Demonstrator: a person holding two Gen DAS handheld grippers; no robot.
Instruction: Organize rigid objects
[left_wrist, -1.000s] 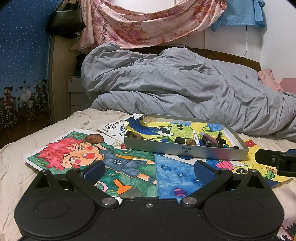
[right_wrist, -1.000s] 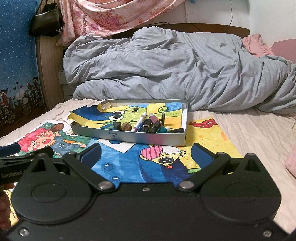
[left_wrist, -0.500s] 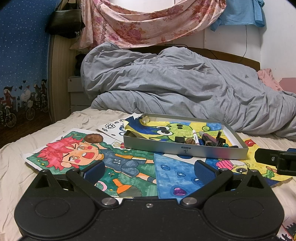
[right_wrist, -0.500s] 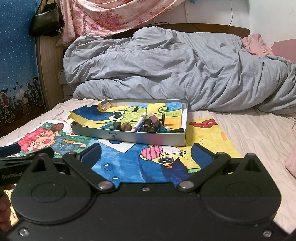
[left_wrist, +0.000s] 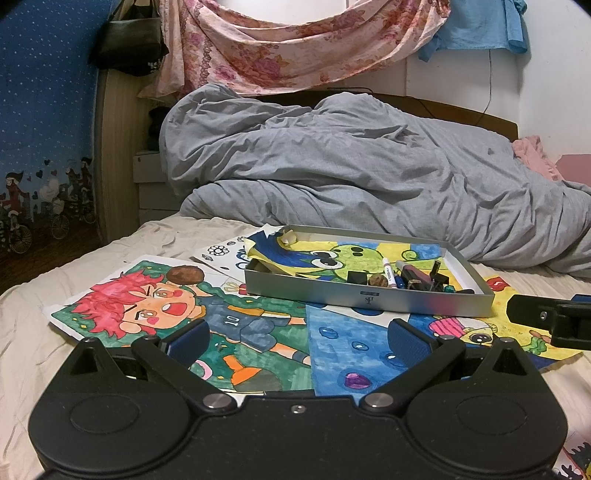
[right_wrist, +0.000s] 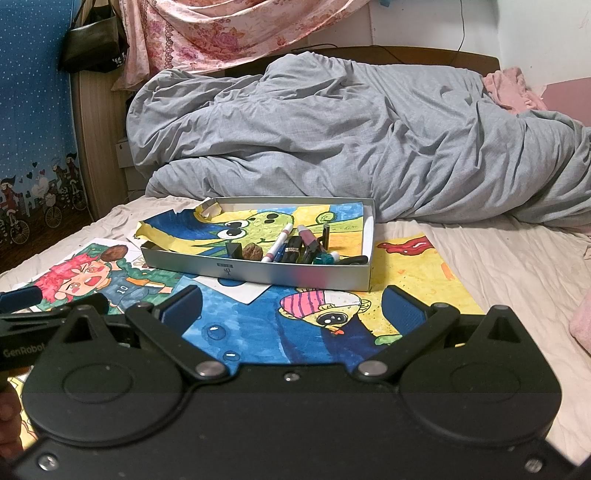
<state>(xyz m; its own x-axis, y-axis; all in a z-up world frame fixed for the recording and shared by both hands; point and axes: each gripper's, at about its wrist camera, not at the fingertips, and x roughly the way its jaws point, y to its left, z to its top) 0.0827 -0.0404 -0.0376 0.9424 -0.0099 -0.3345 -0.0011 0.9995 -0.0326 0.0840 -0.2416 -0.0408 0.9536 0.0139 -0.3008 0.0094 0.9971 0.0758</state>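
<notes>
Reaching for the brown nut (left_wrist: 184, 274) lying on the red-haired drawing (left_wrist: 147, 306), left of the tin tray (left_wrist: 369, 295), the wide-open, empty left hand-held gripper (left_wrist: 297, 338) could roll it off or crumple paper; the right hand-held gripper (right_wrist: 291, 308) gapes empty too.

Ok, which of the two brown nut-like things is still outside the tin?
The larger smooth brown one, lying on the red-haired character drawing left of the silver tin. The smaller wrinkled one sits inside.
</notes>
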